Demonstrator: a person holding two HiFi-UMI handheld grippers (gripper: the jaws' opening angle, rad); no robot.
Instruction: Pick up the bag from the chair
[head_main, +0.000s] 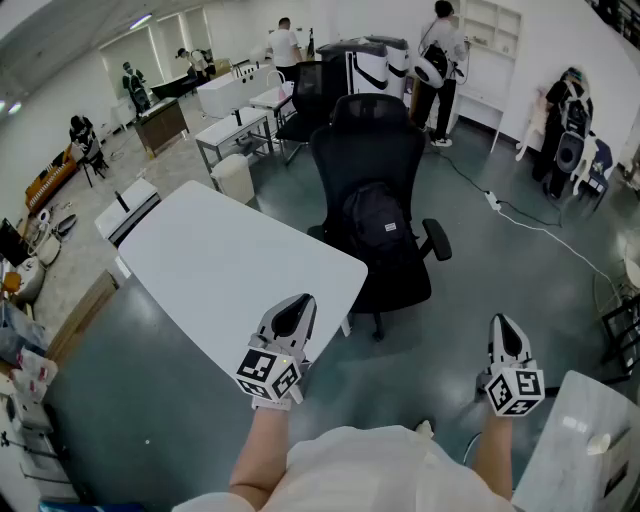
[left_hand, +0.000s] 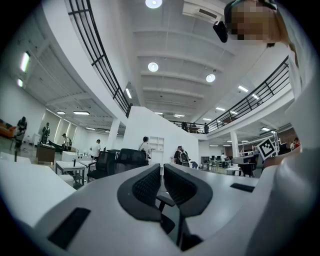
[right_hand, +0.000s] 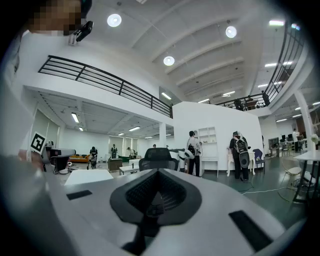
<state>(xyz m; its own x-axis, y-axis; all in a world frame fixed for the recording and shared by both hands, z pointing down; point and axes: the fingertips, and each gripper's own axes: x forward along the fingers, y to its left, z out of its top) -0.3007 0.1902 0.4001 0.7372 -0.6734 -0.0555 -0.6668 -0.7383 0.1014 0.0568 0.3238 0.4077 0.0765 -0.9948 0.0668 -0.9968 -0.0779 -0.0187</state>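
Approach is the step in hand, by my reading: neither hand-held gripper has reached the bag. The black backpack (head_main: 378, 222) sits on the seat of the black office chair (head_main: 368, 150) at the centre of the head view, right of the white bench (head_main: 220, 262) and well apart from both tools.

The left hand-held gripper (head_main: 292, 312) hangs over the bench's near corner at lower centre, jaws drawn in to a bare slit with nothing between them. The right hand-held gripper (head_main: 503, 330) is at lower right over the grey floor, jaws closed together and empty. Both point level toward the chair.

The backpack stands upright against the backrest, its long axis running up the frame, top end toward the chair's headrest and its front face toward the camera. No carry handle can be made out at this distance.

Next, I judge, a gripper must go forward to the chair, open its jaws, and close on a strap or the top of the backpack before lifting it clear of the armrests.
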